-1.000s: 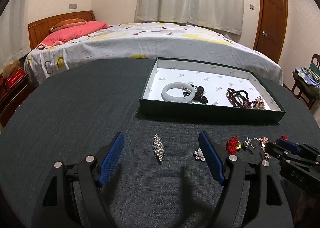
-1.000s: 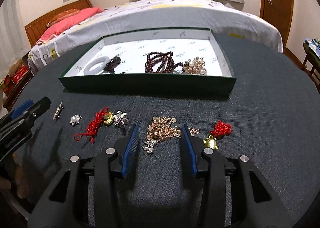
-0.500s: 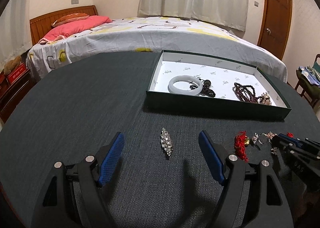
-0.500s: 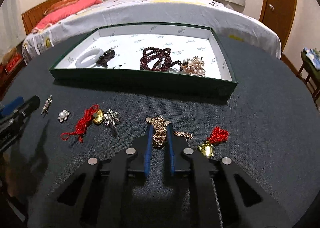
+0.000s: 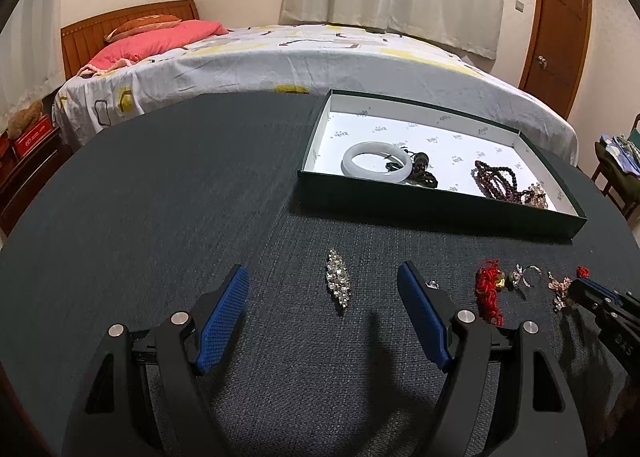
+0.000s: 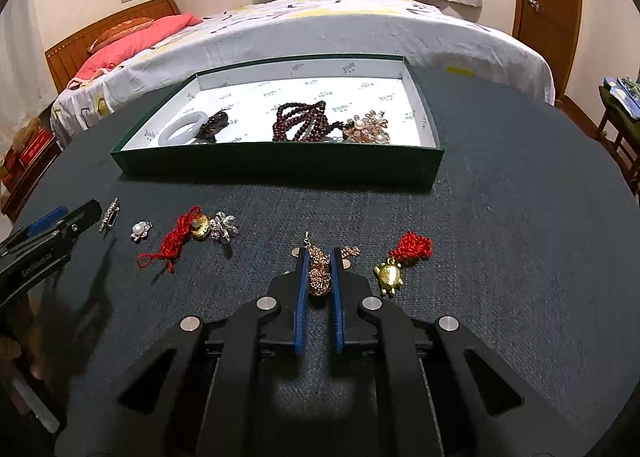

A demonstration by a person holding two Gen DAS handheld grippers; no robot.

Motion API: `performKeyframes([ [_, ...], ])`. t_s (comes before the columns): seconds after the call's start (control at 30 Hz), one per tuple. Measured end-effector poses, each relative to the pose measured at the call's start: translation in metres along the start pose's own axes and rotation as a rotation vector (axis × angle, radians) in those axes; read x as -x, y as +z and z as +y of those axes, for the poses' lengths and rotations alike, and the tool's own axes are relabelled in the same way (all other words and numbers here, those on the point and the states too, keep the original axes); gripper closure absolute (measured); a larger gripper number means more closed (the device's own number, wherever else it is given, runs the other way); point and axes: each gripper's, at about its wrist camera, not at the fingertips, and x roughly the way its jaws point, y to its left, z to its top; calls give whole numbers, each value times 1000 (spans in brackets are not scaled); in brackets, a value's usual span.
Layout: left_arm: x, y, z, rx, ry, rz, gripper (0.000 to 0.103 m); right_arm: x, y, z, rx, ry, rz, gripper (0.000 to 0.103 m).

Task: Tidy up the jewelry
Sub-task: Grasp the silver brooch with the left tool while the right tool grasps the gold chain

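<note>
- The rose-gold chain (image 6: 319, 272) lies bunched on the dark table (image 6: 500, 241), pinched between the nearly closed fingers of the right gripper (image 6: 319, 257).
- The left gripper (image 5: 322, 289) hovers low with its jaws spread wide, a rhinestone brooch (image 5: 338, 283) lying between them, untouched.
- Behind sits the green tray (image 6: 280, 167) holding a white bangle (image 6: 182, 129) and dark beads (image 6: 300, 124).
- Beyond, a bed (image 5: 320, 53).

**Right gripper clamped, left gripper spread**

The right gripper (image 6: 319, 277) is low over the table, its blue-padded fingers (image 6: 302, 289) drawn nearly together, pinching a gold chain cluster (image 6: 319, 275). The left gripper (image 5: 324, 309) hovers level and forward-pointing, fingers (image 5: 420, 315) spread wide with nothing between the pads.
</note>
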Motion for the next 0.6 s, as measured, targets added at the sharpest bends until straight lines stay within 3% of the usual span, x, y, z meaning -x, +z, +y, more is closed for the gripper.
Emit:
performKeyframes([
  [0.37, -11, 6, 8, 22, -12, 46, 30, 4, 2, 2, 0, 19, -19, 92],
  [0.43, -15, 7, 9, 19, -16, 58, 34, 4, 3, 1, -3, 21, -19, 92],
  [0.5, -19, 8, 7, 7, -26, 76, 46, 4, 3, 0, -5, 24, -17, 92],
  [0.6, -25, 7, 4, -10, -32, 96, 50, 3, 3, -1, -10, 27, -15, 92],
])
